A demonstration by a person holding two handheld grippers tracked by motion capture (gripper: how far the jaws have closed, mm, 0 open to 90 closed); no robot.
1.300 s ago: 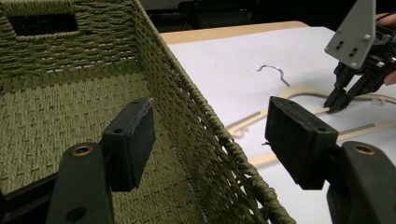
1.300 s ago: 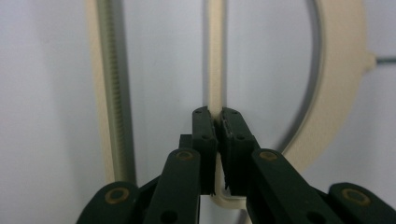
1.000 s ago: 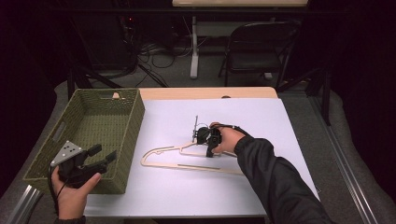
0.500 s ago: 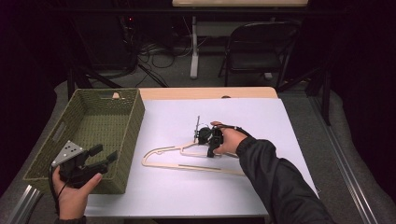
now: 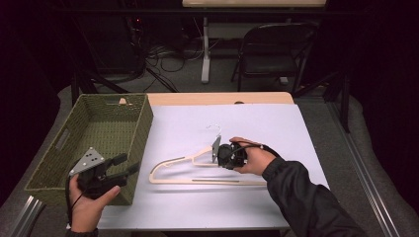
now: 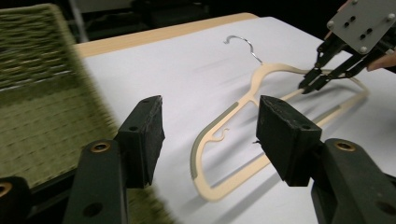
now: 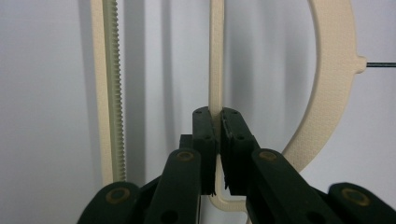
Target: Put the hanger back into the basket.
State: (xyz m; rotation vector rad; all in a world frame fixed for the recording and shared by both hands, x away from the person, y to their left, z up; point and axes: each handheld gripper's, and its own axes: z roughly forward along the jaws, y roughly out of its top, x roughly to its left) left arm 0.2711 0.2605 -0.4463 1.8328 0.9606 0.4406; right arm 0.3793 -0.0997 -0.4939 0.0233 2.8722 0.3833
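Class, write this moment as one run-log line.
right gripper: shut on cream plastic hanger | left gripper: open, jaws just closing, nothing between | green woven basket: beside left gripper | white table

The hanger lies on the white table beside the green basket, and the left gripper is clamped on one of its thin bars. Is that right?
Not quite. The right gripper is clamped on the hanger, as the right gripper view shows. The left gripper grips nothing. The white table and green basket are right.

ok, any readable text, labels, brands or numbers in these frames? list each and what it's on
None: no legible word, number, brand or sign in any view.
Hanger: plain cream plastic, no marking visible.
Basket: woven green, no tag visible.
Grey plate on the right claw: screws and holes, no print.
White table cover: blank.
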